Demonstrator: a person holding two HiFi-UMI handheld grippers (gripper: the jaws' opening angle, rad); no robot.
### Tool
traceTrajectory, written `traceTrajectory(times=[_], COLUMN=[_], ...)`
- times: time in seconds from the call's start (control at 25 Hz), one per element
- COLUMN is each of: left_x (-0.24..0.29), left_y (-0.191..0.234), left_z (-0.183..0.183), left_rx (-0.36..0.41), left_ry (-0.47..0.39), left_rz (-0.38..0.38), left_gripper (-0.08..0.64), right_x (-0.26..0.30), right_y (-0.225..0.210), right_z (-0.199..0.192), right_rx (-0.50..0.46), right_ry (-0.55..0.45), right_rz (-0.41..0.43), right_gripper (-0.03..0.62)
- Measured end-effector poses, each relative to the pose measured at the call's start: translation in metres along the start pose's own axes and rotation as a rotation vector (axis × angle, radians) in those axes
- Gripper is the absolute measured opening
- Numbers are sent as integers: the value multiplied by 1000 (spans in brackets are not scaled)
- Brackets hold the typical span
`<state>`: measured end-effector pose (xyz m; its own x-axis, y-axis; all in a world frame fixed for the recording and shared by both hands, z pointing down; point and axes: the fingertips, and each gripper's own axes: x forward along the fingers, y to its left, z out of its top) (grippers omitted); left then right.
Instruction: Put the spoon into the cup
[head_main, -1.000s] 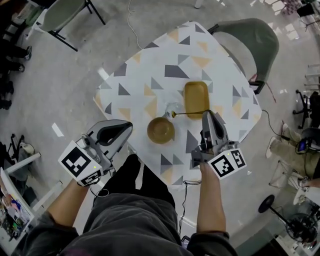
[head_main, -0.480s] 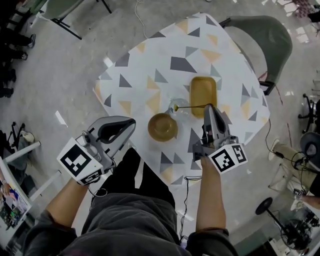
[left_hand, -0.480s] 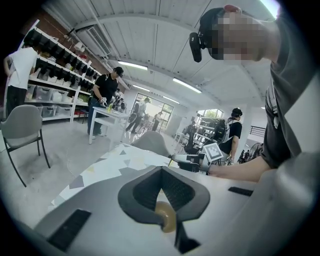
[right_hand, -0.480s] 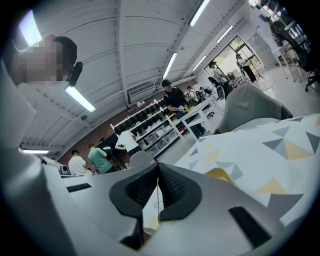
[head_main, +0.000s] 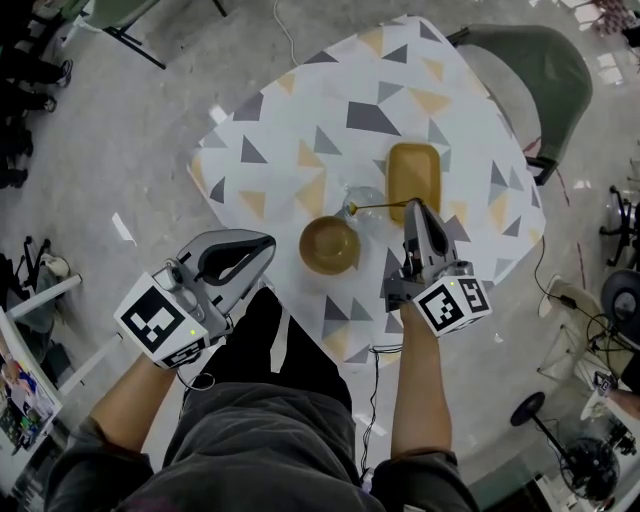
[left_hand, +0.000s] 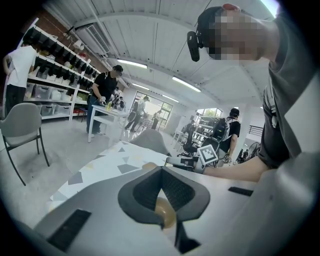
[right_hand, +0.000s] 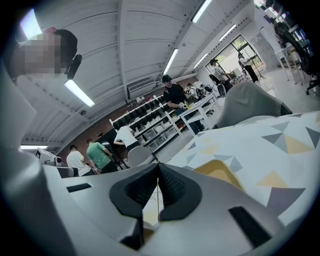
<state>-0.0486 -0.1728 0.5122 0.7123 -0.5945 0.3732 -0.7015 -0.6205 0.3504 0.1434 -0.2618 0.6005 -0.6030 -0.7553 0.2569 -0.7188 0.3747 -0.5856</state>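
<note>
A thin gold spoon (head_main: 378, 207) is pinched by its handle in my right gripper (head_main: 413, 207), which is shut on it. The spoon reaches left, level, its bowl end over the left rim of the clear glass cup (head_main: 368, 197) on the patterned table (head_main: 300, 120). In the right gripper view the handle (right_hand: 158, 197) runs as a fine line between the closed pads. My left gripper (head_main: 268, 243) hangs off the table's near-left edge, shut with nothing in it. Through its jaws in the left gripper view the brown bowl (left_hand: 164, 212) shows.
A brown bowl (head_main: 330, 245) sits just left of the cup, near the table's front edge. A yellow tray (head_main: 414, 170) lies just behind the cup. A grey chair (head_main: 525, 70) stands at the table's far right. People and shelves are in the background.
My right gripper has sunk with the spoon, bringing it closer over the cup. The left gripper has barely shifted.
</note>
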Motion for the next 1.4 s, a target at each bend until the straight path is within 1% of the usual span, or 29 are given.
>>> traceTrajectory(times=[0.2, 0.56, 0.84, 1.0, 1.12, 1.2, 1.24, 1.4], left_x=[-4, -6, -10, -12, -13, -13, -14, -15], left_y=[1, 1, -2, 1, 2, 1, 1, -1], left_z=[-2, -2, 9, 17, 24, 29, 32, 40], left_rx=[-3, -12, -3, 3, 15, 22, 26, 40], left_ry=[2, 3, -13, -24, -31, -37, -40, -50], left_rz=[1, -1, -9, -4, -5, -8, -10, -20], left_gripper=[15, 15, 15, 15, 15, 15, 15, 15], right_x=[3, 3, 4, 5, 4, 2, 1, -9], right_y=[0, -7, -16, -17, -17, -16, -15, -11], right_z=[-9, -20, -22, -28, -30, -28, -26, -16], right_rx=[-21, -9, 19, 24, 39, 48, 48, 43], right_ry=[16, 35, 61, 97, 106, 105, 102, 84], right_rz=[-6, -40, -90, -100, -104, -106, -108, -123], right_gripper=[21, 23, 25, 25, 27, 86, 99, 119])
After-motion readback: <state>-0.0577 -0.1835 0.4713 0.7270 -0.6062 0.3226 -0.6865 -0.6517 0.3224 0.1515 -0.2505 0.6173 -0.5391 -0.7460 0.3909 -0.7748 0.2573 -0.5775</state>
